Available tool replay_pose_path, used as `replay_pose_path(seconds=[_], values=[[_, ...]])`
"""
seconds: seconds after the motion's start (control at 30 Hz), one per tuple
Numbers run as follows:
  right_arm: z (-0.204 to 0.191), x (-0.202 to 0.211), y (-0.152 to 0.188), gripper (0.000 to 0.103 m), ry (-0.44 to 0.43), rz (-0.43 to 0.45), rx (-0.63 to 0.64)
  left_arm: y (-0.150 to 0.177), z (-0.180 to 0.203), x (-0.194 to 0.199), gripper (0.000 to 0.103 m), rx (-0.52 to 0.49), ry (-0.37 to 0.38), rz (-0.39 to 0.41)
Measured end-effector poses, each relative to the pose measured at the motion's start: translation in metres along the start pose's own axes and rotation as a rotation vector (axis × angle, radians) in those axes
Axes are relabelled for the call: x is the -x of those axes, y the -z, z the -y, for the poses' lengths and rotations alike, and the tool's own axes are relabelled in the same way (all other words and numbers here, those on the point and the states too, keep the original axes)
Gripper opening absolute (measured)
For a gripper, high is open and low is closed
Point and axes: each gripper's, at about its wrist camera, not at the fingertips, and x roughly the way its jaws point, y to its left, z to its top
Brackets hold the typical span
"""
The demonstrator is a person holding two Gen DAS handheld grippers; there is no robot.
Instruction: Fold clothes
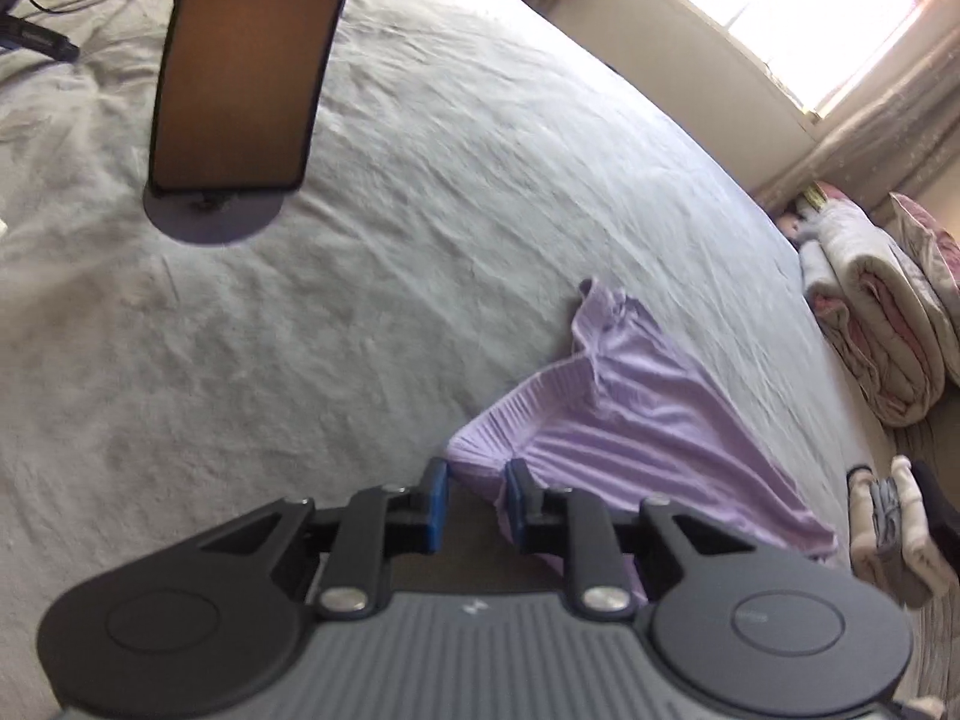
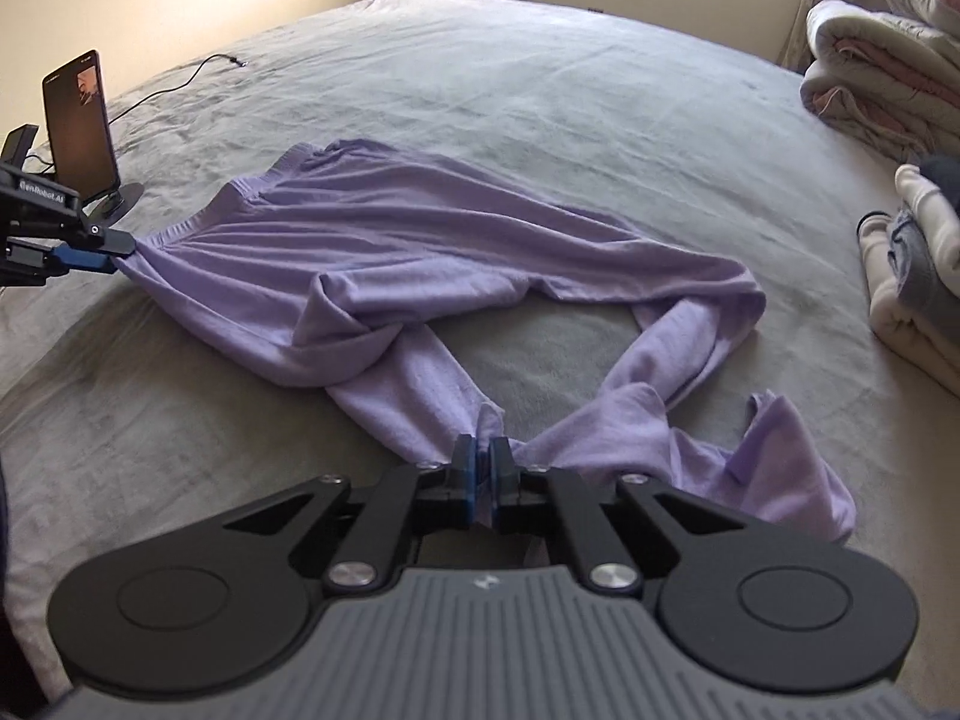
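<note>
A lilac long-sleeved sweater (image 2: pixel 420 264) lies spread and rumpled on the grey bed (image 2: pixel 540 96). My right gripper (image 2: pixel 486 465) is shut on a bunch of lilac cloth where the two sleeves meet, near the front. My left gripper (image 1: pixel 477 492) has its blue pads a little apart, with the sweater's ribbed hem corner (image 1: pixel 480 456) between them. In the right wrist view the left gripper (image 2: pixel 120 255) sits at the far left, at the hem corner, and the cloth runs taut from it.
A phone on a round stand (image 2: pixel 81 126) stands on the bed at the left, also in the left wrist view (image 1: pixel 240 72). A cable (image 2: pixel 180 81) trails behind it. Folded quilts (image 2: pixel 888 78) and folded clothes (image 2: pixel 918 276) are stacked at the right.
</note>
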Motion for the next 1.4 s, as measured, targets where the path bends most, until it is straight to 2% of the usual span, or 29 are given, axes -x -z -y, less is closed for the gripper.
replay_pose_path(seconds=[0.03, 0.1, 0.17, 0.27, 0.3, 0.4, 0.53, 0.6, 0.63, 0.73, 0.8, 0.83, 1.1, 1.4], values=[[-0.001, 0.002, 0.001, 0.013, 0.000, 0.013, 0.010, 0.000, -0.003, -0.002, 0.022, 0.012, 0.018, -0.015], [-0.006, 0.007, 0.002, 0.019, -0.005, 0.047, 0.045, 0.000, -0.009, -0.004, 0.022, 0.036, 0.054, -0.044], [-0.013, 0.013, 0.001, 0.042, -0.021, 0.092, 0.075, 0.000, -0.015, -0.005, 0.030, 0.062, 0.090, -0.061], [-0.031, 0.016, -0.002, 0.043, -0.081, 0.142, 0.134, -0.001, -0.025, -0.009, 0.044, 0.131, 0.137, -0.099], [-0.039, 0.014, -0.004, 0.043, -0.103, 0.148, 0.159, 0.000, -0.027, -0.011, 0.045, 0.155, 0.148, -0.103], [-0.070, 0.003, -0.009, 0.043, -0.147, 0.145, 0.277, 0.000, -0.029, -0.018, 0.045, 0.193, 0.161, -0.101], [-0.104, -0.022, -0.016, 0.043, -0.131, 0.105, 0.403, 0.001, -0.027, -0.025, 0.039, 0.221, 0.163, -0.090], [-0.114, -0.035, -0.020, 0.042, -0.107, 0.081, 0.447, 0.001, -0.024, -0.027, 0.032, 0.218, 0.148, -0.080], [-0.118, -0.041, -0.021, 0.038, -0.091, 0.067, 0.468, 0.002, -0.023, -0.028, 0.028, 0.216, 0.139, -0.075], [-0.125, -0.055, -0.023, 0.002, -0.074, 0.018, 0.505, 0.001, -0.024, -0.032, 0.021, 0.221, 0.121, -0.064], [-0.128, -0.053, -0.021, 0.002, -0.075, 0.004, 0.508, 0.000, -0.021, -0.031, 0.017, 0.193, 0.097, -0.055], [-0.128, -0.050, -0.020, 0.002, -0.085, -0.004, 0.500, 0.000, -0.020, -0.030, 0.006, 0.181, 0.080, -0.045], [-0.135, -0.016, -0.021, 0.002, -0.234, -0.093, 0.406, 0.010, -0.029, -0.004, 0.006, 0.171, 0.062, -0.010], [-0.167, -0.016, -0.019, 0.002, -0.389, -0.218, 0.312, 0.003, -0.069, 0.027, 0.006, 0.131, 0.032, -0.034]])
